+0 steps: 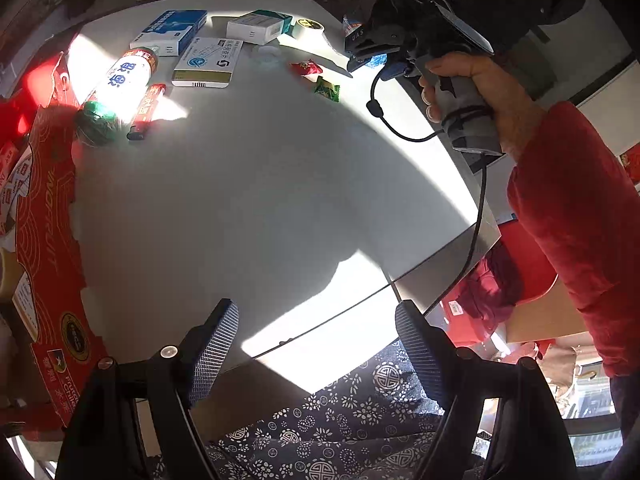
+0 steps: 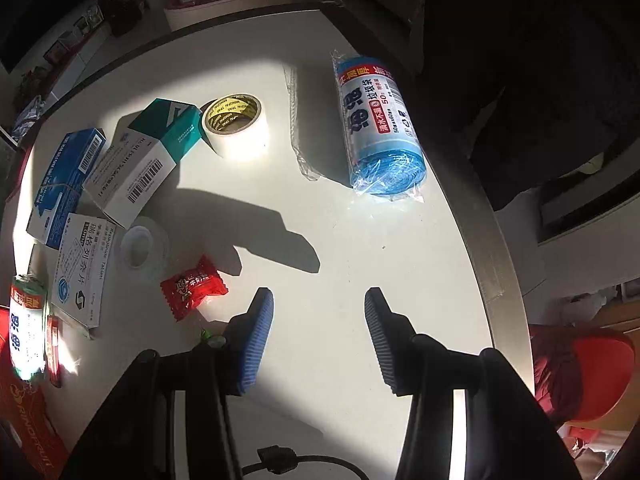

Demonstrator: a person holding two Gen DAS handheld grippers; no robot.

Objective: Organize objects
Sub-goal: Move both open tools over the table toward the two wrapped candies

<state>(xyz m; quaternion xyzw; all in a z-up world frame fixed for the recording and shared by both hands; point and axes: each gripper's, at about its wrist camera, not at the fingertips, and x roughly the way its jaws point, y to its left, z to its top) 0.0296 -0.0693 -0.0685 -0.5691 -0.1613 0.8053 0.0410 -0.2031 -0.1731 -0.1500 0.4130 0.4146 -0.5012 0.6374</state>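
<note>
My left gripper point(image 1: 318, 344) hangs open over the bare near part of the round white table point(image 1: 248, 200), with nothing between its fingers. My right gripper point(image 2: 318, 336) is also open and holds nothing. It hovers above the table between a red candy point(image 2: 194, 286) on its left and a blue roll of garbage bags point(image 2: 378, 124) farther ahead. In the left wrist view a hand in a red sleeve holds the right gripper point(image 1: 368, 58) near the far right edge. A white tape roll point(image 2: 234, 124), a teal-and-white box point(image 2: 148, 156), a blue box point(image 2: 64, 184) and a white tablet box point(image 2: 82, 268) lie at the left.
A clear tape roll point(image 2: 138, 246), a green-capped bag roll point(image 2: 26, 328) and a red lighter point(image 2: 52, 350) lie by the boxes. A green candy point(image 1: 327, 89) sits beside the red one. A red carton point(image 1: 44, 240) borders the table's left edge. A gripper cable point(image 1: 476, 220) hangs past the right edge.
</note>
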